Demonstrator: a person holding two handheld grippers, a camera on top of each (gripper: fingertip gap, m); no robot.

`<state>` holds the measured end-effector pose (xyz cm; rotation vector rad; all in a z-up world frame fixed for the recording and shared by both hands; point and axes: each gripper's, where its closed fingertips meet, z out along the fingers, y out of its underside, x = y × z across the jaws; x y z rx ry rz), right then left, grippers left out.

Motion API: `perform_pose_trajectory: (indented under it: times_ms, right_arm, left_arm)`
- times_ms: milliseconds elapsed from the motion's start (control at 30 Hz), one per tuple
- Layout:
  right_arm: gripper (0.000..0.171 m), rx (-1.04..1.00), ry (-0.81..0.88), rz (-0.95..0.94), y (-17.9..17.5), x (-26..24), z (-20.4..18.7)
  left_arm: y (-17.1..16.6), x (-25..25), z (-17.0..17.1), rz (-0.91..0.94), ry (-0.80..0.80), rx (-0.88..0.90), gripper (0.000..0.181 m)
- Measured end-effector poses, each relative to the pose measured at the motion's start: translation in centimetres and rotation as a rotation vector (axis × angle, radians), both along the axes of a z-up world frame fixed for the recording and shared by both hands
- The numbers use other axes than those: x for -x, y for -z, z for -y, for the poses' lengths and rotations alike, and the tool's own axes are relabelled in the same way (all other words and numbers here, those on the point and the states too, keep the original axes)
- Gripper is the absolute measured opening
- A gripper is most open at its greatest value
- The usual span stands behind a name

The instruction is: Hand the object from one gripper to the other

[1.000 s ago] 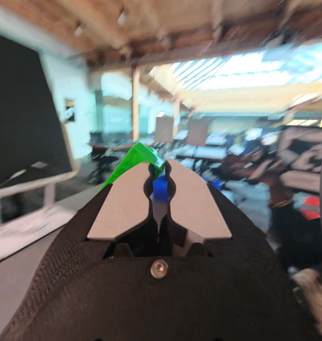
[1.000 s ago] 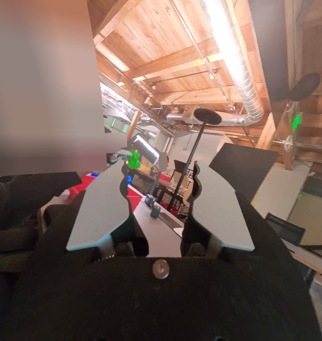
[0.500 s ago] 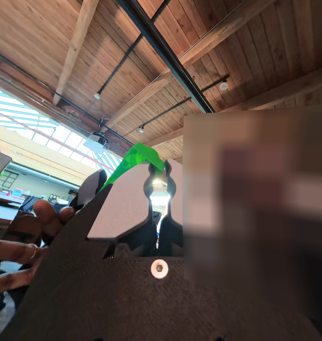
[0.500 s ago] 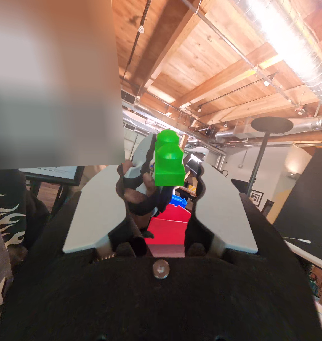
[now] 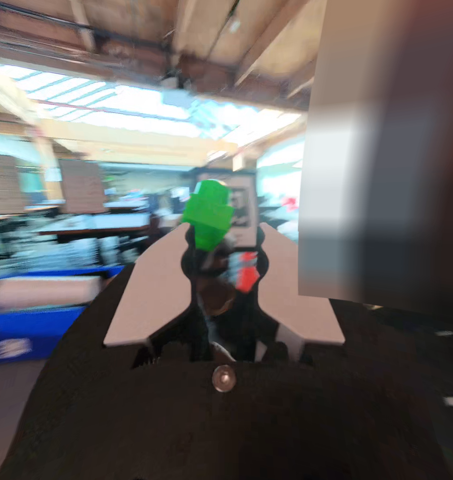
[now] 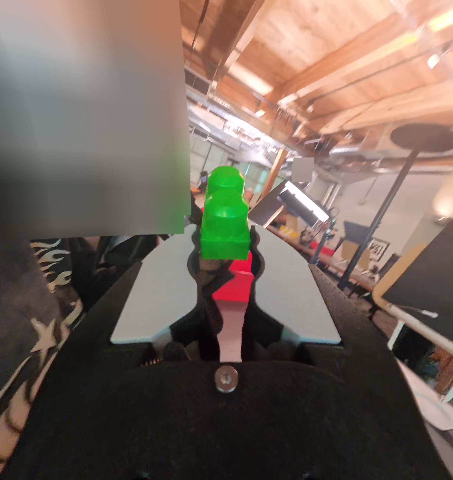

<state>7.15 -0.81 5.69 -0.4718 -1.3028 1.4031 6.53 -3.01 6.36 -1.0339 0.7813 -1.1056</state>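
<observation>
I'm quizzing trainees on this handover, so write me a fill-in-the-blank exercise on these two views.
1. The block gripped between the right tongs is ___ in colour.
2. The right wrist view shows ___ round studs on the block.
3. The left tongs stand ___, fingers well apart, with the block just beyond their tips.

Missing words: green; two; open.

The brick (image 6: 224, 223) sits between the right tongs (image 6: 224, 240) tips (left tongs (image 5: 222, 233) facing it), above a bin (image 6: 233, 283).
</observation>
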Motion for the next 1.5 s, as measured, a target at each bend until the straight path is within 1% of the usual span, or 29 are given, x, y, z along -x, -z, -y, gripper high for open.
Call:
perform_pose_trajectory:
  times_ms: [33, 67, 100, 167, 267, 300, 367, 433, 500, 533, 600, 633, 700, 733, 800, 967, 1033, 1067, 1100, 1167, 1267, 1400, 1433, 1500]
  right_arm:
    - [0.037, 0.004, -0.019, 0.047, 0.3, -0.1, 0.0]
    - [0.036, 0.008, -0.037, 0.089, 0.6, -0.2, 0.0]
    - [0.036, 0.009, -0.051, 0.13, 1.0, -0.2, 0.0]
    - [0.036, -0.002, -0.071, 0.198, 1.8, -0.1, 0.3]
    - [0.036, -0.014, -0.087, 0.243, 2.5, 0.1, 0.7]
    - [0.036, -0.016, -0.092, 0.248, 2.6, 0.2, 0.8]
    - [0.036, -0.019, -0.085, 0.259, 2.8, 0.3, 0.8]
    - [0.036, -0.009, -0.092, 0.251, 2.7, 0.3, 0.9]
    - [0.038, -0.045, -0.08, 0.179, 2.2, 0.2, 0.9]
    - [0.04, -0.099, -0.043, 0.098, 1.8, 0.1, 0.8]
    - [0.068, -0.276, 0.116, -0.105, 1.0, 0.0, 0.2]
    - [0.074, -0.409, 0.224, -0.192, 0.9, 0.0, -0.2]
    - [0.072, -0.663, 0.427, -0.327, 0.7, -0.2, -0.6]
    - [0.07, -0.741, 0.481, -0.373, 0.6, -0.4, -0.5]
    - [0.064, -0.806, 0.484, -0.426, 0.6, -0.8, 0.4]
    - [0.055, -0.905, 0.522, -0.366, 1.7, -0.1, 0.4]
    - [0.044, -0.905, 0.52, -0.389, 1.6, -0.2, 0.7]
    - [0.044, -0.91, 0.513, -0.388, 1.6, -0.3, 0.7]
    - [0.044, -0.914, 0.513, -0.372, 1.6, -0.3, 0.6]
    - [0.044, -0.892, 0.492, -0.344, 1.6, -0.5, 0.5]
    - [0.044, -0.745, 0.38, -0.267, 1.6, -0.8, 0.6]
    - [0.044, -0.568, 0.203, -0.144, 2.3, -0.6, 1.1]
    - [0.044, -0.545, 0.176, -0.125, 2.5, -0.6, 1.2]
    - [0.044, -0.513, 0.138, -0.094, 2.8, -0.4, 1.4]
  left_arm:
    - [0.4, 0.7, -0.8, -0.076, -0.139, -0.052, 0.05]
    - [0.7, 1.2, -1.3, -0.142, -0.251, -0.105, 0.053]
    - [1.0, 1.5, -1.4, -0.204, -0.318, -0.142, 0.054]
    - [1.6, 1.4, -1.4, -0.29, -0.367, -0.135, 0.055]
    - [2.3, 0.6, -1.5, -0.318, -0.343, -0.062, 0.055]
    - [2.7, 0.3, -1.6, -0.335, -0.327, -0.041, 0.052]
    - [3.0, -0.2, -1.1, -0.336, -0.271, -0.052, 0.037]
    - [2.8, -0.2, -1.2, -0.319, -0.265, -0.052, 0.037]
    - [2.4, 0.0, -1.2, -0.271, -0.242, -0.021, 0.037]
    - [2.0, 0.2, -1.2, -0.23, -0.227, 0.005, 0.037]
    - [1.3, 0.7, -1.3, -0.138, -0.182, 0.071, 0.036]
    - [1.2, 0.9, -1.4, -0.101, -0.155, 0.108, 0.037]
    - [1.3, 0.9, -1.4, -0.073, -0.096, 0.165, 0.036]
    - [1.5, 0.8, -1.5, -0.073, -0.081, 0.184, 0.037]
    - [1.9, 0.6, -1.8, -0.082, -0.071, 0.203, 0.037]
    - [3.0, -0.5, -1.7, -0.135, -0.032, 0.231, 0.036]
    - [3.3, -0.8, -1.6, -0.152, -0.017, 0.235, 0.037]
    - [3.3, -0.9, -1.6, -0.156, -0.017, 0.232, 0.037]
    - [3.4, -0.9, -1.6, -0.171, -0.023, 0.216, 0.04]
    - [3.5, -1.0, -1.0, -0.221, -0.029, 0.103, 0.048]
    - [3.2, -0.3, -1.0, -0.303, -0.202, -0.164, 0.059]
    - [3.3, 0.0, -0.5, -0.469, -0.398, -0.479, 0.06]
    - [3.5, -0.2, -0.3, -0.504, -0.419, -0.524, 0.059]
    - [4.0, -0.5, -0.4, -0.566, -0.44, -0.561, 0.057]
